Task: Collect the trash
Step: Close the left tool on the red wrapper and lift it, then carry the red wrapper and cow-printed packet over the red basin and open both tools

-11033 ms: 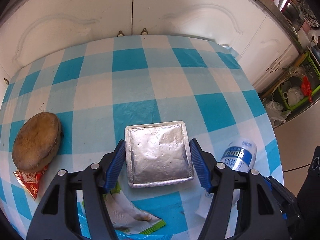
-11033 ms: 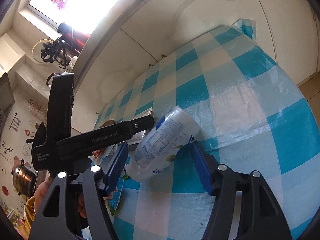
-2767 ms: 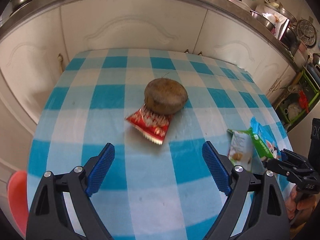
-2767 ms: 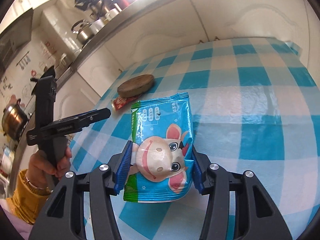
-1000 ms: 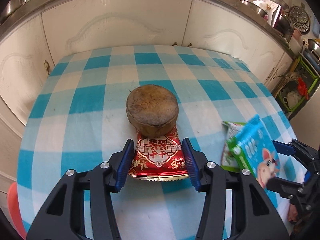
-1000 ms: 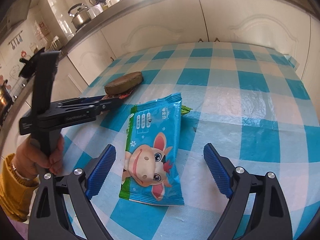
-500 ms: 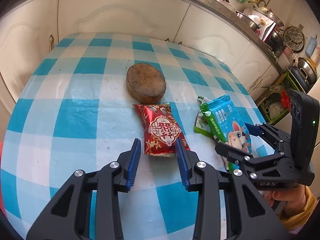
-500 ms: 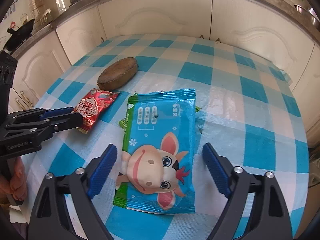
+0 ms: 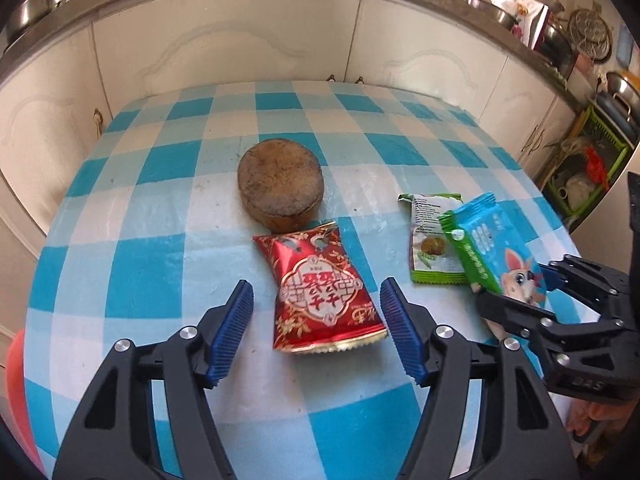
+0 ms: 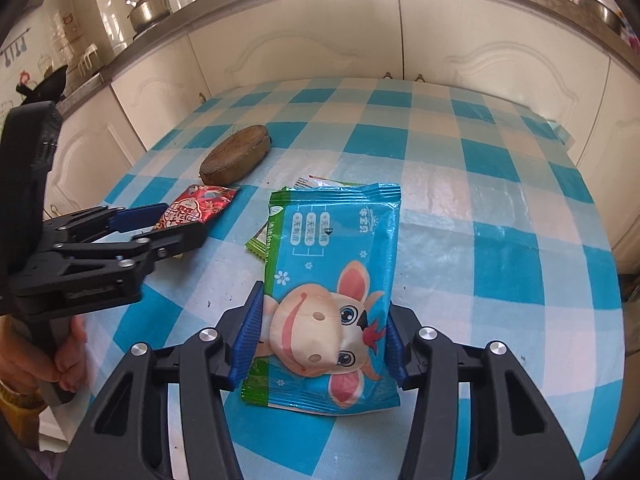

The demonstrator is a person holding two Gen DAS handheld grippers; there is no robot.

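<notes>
My right gripper point(image 10: 322, 338) is shut on a blue wipes packet point(image 10: 334, 280) with a cartoon animal, and it also shows in the left wrist view point(image 9: 492, 252). My left gripper point(image 9: 316, 332) is open, its fingers on either side of a red snack wrapper point(image 9: 320, 288) lying flat on the checked tablecloth point(image 9: 140, 280). The wrapper also shows in the right wrist view point(image 10: 196, 208). A green-and-white wrapper point(image 9: 430, 248) lies on the cloth under the blue packet's far end.
A round brown wooden disc point(image 9: 280, 182) lies just beyond the red wrapper. White cabinets point(image 9: 240, 52) stand behind the table. A dish rack point(image 9: 588, 168) is on the floor at right. A red object point(image 9: 16, 400) shows at the left table edge.
My left gripper let go of the red wrapper, which now lies clear of the disc. My right gripper closed on the blue packet.
</notes>
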